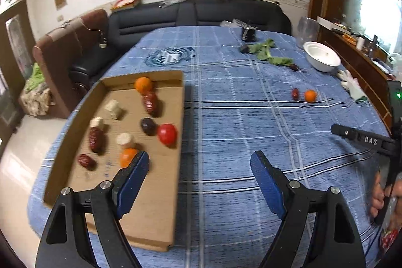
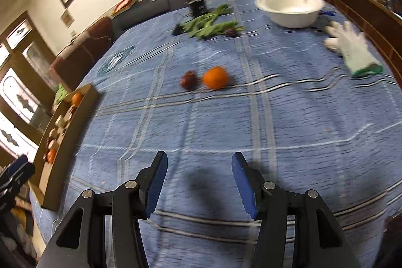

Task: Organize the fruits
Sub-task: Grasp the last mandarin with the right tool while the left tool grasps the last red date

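Note:
A cardboard tray (image 1: 160, 192) lies on the blue checked cloth at the left. It holds two oranges (image 1: 143, 84), a red tomato (image 1: 167, 133), several dark red dates (image 1: 96, 139) and pale banana pieces (image 1: 113, 108). My left gripper (image 1: 198, 160) stands open over the tray's right edge, nothing between its blue pads. Out on the cloth lie a loose orange (image 2: 215, 77) and a dark date (image 2: 188, 79) side by side. My right gripper (image 2: 199, 163) hangs open above bare cloth, well short of that pair. The tray (image 2: 75, 127) shows at the left of the right wrist view.
A white bowl (image 2: 291, 6), a white glove (image 2: 351, 47) and green leafy stalks (image 2: 208, 24) lie at the far side of the table. A dark sofa (image 1: 201, 14) stands behind it. The other gripper's black body (image 1: 361, 140) reaches in from the right.

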Tool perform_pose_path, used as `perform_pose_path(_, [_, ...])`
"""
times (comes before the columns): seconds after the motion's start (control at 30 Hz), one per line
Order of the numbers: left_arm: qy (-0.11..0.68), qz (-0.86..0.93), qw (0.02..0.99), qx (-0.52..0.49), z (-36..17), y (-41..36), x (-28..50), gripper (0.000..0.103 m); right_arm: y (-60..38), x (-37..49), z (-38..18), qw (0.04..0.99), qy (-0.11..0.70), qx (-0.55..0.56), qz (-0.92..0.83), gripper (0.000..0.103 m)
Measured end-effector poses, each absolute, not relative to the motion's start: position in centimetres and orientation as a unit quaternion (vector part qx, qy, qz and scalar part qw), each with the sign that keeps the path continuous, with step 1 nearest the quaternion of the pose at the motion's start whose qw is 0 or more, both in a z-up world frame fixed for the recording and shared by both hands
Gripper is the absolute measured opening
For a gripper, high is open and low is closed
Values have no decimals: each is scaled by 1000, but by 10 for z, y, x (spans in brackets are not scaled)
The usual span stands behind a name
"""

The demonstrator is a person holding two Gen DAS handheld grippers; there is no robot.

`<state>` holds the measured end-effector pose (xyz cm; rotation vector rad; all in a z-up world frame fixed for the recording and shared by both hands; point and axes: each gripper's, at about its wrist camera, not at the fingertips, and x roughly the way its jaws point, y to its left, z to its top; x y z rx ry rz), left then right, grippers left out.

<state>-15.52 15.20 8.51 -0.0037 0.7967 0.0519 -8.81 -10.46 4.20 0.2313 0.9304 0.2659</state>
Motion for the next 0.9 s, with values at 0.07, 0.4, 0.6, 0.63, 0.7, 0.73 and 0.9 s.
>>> perform_pose_path(0.07, [393, 14, 920, -5, 82, 146, -149, 82, -113, -83, 46, 883, 443, 109, 112, 57])
perform_pose_path(0.4, [409, -50, 911, 25, 60, 92, -106, 82, -88, -20, 49, 908, 411, 24, 76, 57])
perform_pose_path(0.6, [427, -58, 902, 1, 56, 93, -70, 82, -74, 10, 34, 903, 423, -9, 77, 57])
perform_pose_path(0.63, [429, -58, 902, 0, 55, 92, -64, 82, -74, 14, 33, 902, 423, -8, 80, 56])
perform_pose_path(0.7, [427, -62, 902, -1, 56, 88, -53, 82, -73, 18, 31, 902, 424, -5, 87, 40])
perform_pose_path(0.73, [425, -66, 903, -2, 56, 85, -46, 82, -72, 20, 29, 900, 427, -5, 90, 34])
perform_pose_path(0.9, [427, -90, 900, -1, 49, 64, -21, 82, -81, 14, 31, 897, 431, 13, 92, 33])
